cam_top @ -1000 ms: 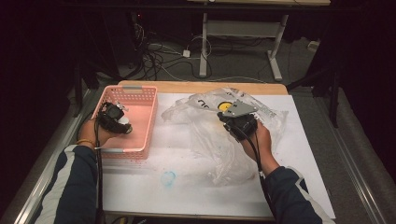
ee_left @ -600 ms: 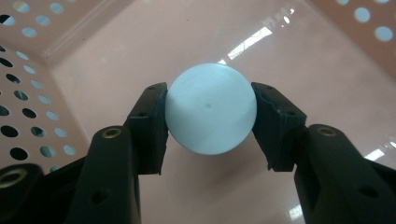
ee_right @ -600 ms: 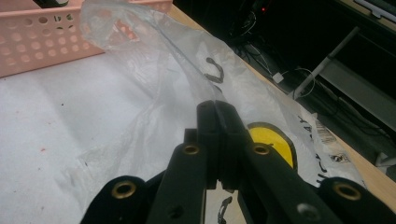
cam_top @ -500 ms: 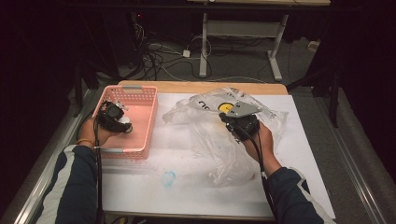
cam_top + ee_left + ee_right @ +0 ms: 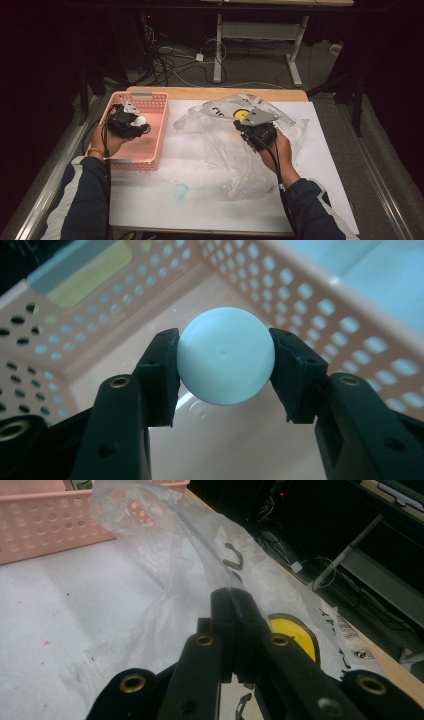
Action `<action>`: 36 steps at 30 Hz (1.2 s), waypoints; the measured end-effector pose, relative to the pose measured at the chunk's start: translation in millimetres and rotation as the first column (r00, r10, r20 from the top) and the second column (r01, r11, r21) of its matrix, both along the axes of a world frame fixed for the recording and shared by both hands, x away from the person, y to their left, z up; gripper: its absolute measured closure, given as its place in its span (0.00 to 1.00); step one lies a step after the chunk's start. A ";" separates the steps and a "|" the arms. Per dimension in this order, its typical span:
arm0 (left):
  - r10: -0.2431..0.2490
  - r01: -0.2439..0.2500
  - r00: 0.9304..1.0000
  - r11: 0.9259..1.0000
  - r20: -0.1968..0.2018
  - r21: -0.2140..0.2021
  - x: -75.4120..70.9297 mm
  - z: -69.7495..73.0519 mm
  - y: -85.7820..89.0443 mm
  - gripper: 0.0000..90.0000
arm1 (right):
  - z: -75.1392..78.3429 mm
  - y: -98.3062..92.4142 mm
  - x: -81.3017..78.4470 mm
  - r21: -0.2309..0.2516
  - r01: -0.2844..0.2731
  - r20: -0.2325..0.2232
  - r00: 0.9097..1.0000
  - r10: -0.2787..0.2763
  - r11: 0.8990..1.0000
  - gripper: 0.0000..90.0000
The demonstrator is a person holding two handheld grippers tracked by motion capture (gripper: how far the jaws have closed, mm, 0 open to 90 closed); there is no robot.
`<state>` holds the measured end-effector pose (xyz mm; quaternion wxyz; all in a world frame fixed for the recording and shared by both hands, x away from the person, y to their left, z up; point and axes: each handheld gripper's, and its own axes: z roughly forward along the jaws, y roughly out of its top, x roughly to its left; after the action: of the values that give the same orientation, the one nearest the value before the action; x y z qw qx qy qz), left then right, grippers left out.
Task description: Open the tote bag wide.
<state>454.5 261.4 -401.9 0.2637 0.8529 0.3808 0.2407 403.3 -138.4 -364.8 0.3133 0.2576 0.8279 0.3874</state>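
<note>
A smooth white ball [image 5: 226, 356] sits between the pads of my left gripper [image 5: 225, 370], which is shut on it. In the high view that left gripper [image 5: 136, 121] holds the ball [image 5: 140, 120] a little above the floor of the pink perforated basket [image 5: 150, 95] at the table's left. My right gripper [image 5: 231, 597] is shut on a fold of the clear plastic bag [image 5: 165, 545] and holds it up off the table. In the high view the right gripper [image 5: 243, 125] is at the bag's [image 5: 225, 150] far end, beside its yellow round print [image 5: 242, 113].
White paper [image 5: 320, 165] covers the wooden table. A small blue mark [image 5: 180, 190] lies on it near the front. The basket's walls [image 5: 310, 295] rise around the ball. Cables and desk legs [image 5: 218, 55] stand on the dark floor beyond the far edge.
My left gripper has risen a little inside the basket with the white ball in it, so the ball now shows from above. The right gripper and the bag have stayed put.
</note>
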 end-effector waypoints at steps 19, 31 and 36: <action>-0.102 0.107 0.979 0.994 0.175 -0.020 -32.6 45.7 -29.9 0.54 | 22.2 -10.7 2.5 0.036 0.025 0.034 0.999 -0.026 0.999 1.00; -0.170 0.192 0.947 0.980 0.274 -0.057 -57.9 74.0 -44.5 0.54 | 15.9 -0.8 3.7 0.012 0.014 0.013 1.000 -0.014 1.000 1.00; -0.290 0.321 0.911 0.945 0.294 -0.064 -72.6 72.2 -80.1 0.54 | 20.1 1.4 2.1 0.022 0.017 0.027 0.999 -0.017 1.000 1.00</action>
<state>381.9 181.3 -329.6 0.3966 0.8431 0.2141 0.2933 405.4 -137.0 -344.8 0.3248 0.2629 0.8170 0.3974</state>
